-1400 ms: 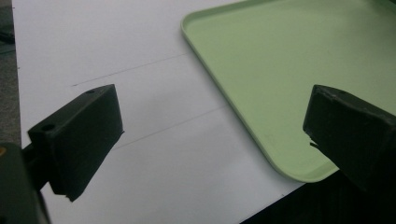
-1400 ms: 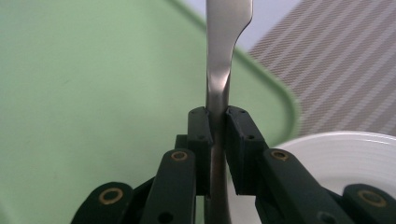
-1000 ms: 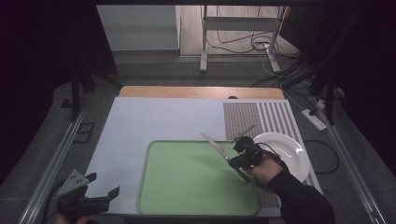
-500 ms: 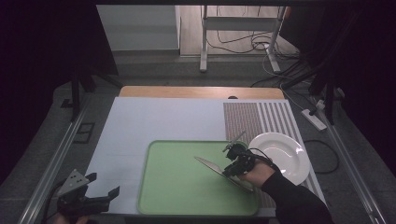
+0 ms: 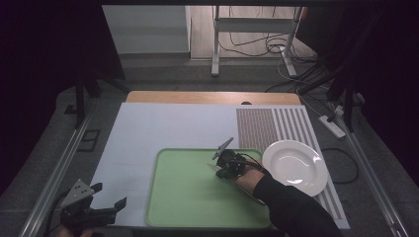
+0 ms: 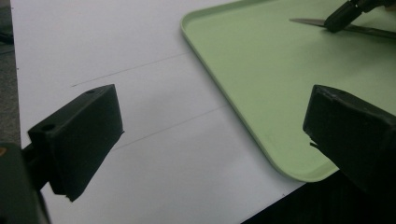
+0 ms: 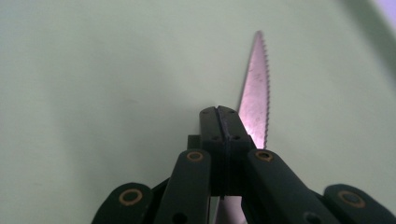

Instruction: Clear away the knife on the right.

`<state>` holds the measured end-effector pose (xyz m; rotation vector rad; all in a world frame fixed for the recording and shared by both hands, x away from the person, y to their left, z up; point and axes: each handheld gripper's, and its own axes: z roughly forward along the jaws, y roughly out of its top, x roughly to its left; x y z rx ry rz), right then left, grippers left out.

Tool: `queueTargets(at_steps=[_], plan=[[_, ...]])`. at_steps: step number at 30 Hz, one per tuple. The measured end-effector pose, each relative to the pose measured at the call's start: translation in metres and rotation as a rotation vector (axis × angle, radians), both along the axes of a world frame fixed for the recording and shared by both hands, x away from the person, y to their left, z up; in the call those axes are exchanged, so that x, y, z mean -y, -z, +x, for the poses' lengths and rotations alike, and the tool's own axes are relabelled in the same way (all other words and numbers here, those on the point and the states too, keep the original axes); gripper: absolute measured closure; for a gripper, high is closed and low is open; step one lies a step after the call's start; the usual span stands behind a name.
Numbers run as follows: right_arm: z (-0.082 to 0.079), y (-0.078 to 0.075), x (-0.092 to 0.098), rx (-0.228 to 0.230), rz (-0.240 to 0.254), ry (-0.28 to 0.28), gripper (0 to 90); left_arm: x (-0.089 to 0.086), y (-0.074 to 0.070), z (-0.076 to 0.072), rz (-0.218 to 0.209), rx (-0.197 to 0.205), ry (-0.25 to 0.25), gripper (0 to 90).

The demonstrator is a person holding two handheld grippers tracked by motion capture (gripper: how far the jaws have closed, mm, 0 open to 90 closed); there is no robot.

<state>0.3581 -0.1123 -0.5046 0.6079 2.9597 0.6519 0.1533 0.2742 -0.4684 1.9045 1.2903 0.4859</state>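
Note:
A serrated table knife (image 7: pixel 258 88) lies low over the green tray (image 5: pixel 183 200), its blade pointing left in the high view. My right gripper (image 5: pixel 222 171) is shut on the knife (image 5: pixel 211 167) near mid-length, and its jaws have just closed further with the blade between them. In the left gripper view, that gripper (image 6: pixel 340 19) and the knife (image 6: pixel 308 21) sit at the top right on the tray (image 6: pixel 261 79). My left gripper (image 5: pixel 109 195) rests at the table's front left corner, open, with nothing between its jaws (image 6: pixel 210 135).
A white plate (image 5: pixel 295 166) stands right of the tray on a striped mat (image 5: pixel 274 126). The tray lies on a white sheet (image 5: pixel 168 128). A wooden strip runs along the table's far edge, with metal rails at both sides.
The right gripper has carried the knife left and down, from beside the plate to the tray's upper middle. The blade now lies flatter. The left gripper has not moved.

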Motion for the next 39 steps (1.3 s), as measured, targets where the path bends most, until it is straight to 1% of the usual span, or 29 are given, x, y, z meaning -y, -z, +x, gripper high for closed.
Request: queueTargets(at_steps=[1,4,5,6,8,10,14,24,28,31,36,39], plan=[[0.002,-0.001,0.003,0.003,-0.009,0.017,90.0,0.0,0.0,0.0,-0.001,0.0,0.0,4.5],[0.008,-0.002,0.015,-0.007,-0.017,0.064,90.0,0.0,0.0,0.0,0.001,0.001,0.001,4.5],[0.011,-0.003,0.024,-0.012,-0.023,0.094,90.0,0.001,0.0,0.0,0.001,0.0,0.0,4.5],[0.011,-0.003,0.024,-0.012,-0.023,0.094,90.0,0.001,0.0,0.0,0.001,0.0,0.0,4.5],[0.013,-0.004,0.032,-0.005,-0.034,0.116,90.0,0.001,0.0,0.0,0.001,0.0,0.0,4.5],[0.015,-0.004,0.04,-0.021,-0.027,0.134,90.0,0.0,0.0,0.0,0.001,0.001,0.0,4.5],[0.016,-0.006,0.054,-0.017,-0.048,0.162,90.0,0.001,0.0,0.0,0.002,0.001,0.001,4.5],[0.019,-0.008,0.091,-0.051,-0.038,0.236,90.0,0.001,0.0,0.0,0.001,-0.001,-0.001,4.5],[0.019,-0.009,0.093,-0.058,-0.044,0.245,90.0,0.001,0.0,0.0,0.004,0.0,0.001,4.5],[0.019,-0.009,0.091,-0.048,-0.052,0.243,89.5,0.001,0.0,0.0,0.003,0.0,0.001,4.5],[0.02,-0.015,0.092,-0.043,-0.006,0.262,83.7,0.001,0.0,0.0,0.004,0.0,0.001,4.5],[0.019,-0.018,0.091,-0.036,0.007,0.271,79.0,0.001,0.0,0.0,0.007,0.001,0.001,4.5]])
